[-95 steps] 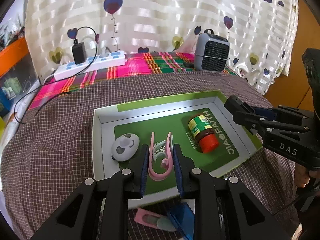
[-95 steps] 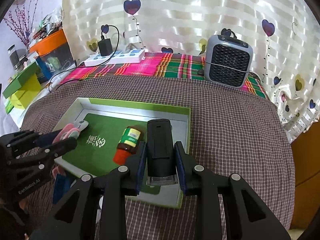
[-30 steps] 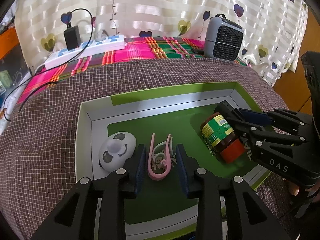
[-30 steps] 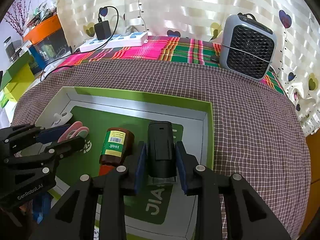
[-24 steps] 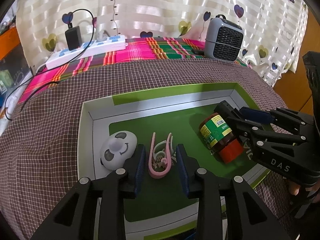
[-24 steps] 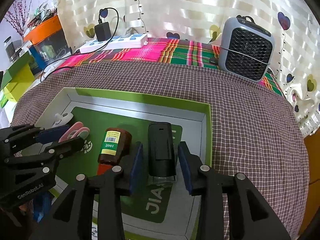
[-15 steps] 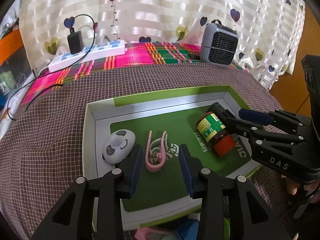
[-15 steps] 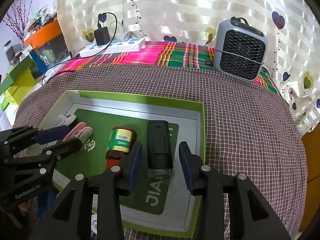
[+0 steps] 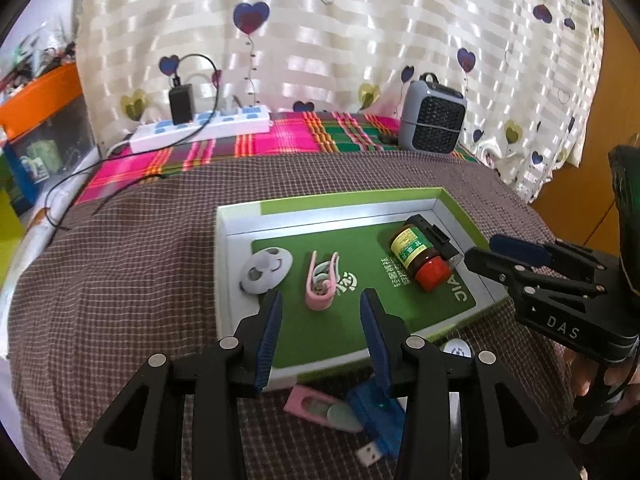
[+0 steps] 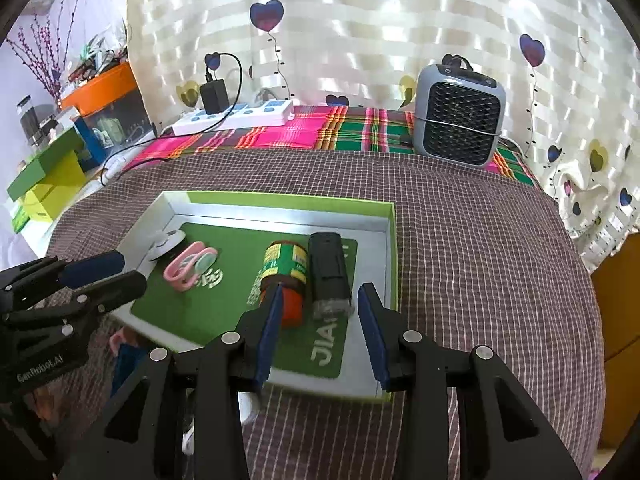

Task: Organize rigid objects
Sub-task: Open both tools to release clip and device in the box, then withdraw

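A green-and-white tray lies on the checked cloth. In it lie a white round panda-faced gadget, a pink clip, a brown bottle with a red cap and a black block. My left gripper hovers over the tray's near side, just short of the clip; its jaws are opening and nothing is between them. My right gripper stands open a little behind the black block and the bottle, touching neither.
In front of the tray, on the cloth, lie a pink case, a blue USB gadget and a small white disc. A grey heater and a power strip stand by the curtain. Boxes are stacked at the left.
The left gripper has let go of the pink clip and the right one of the black block. Both have opened and drawn back and up from the tray.
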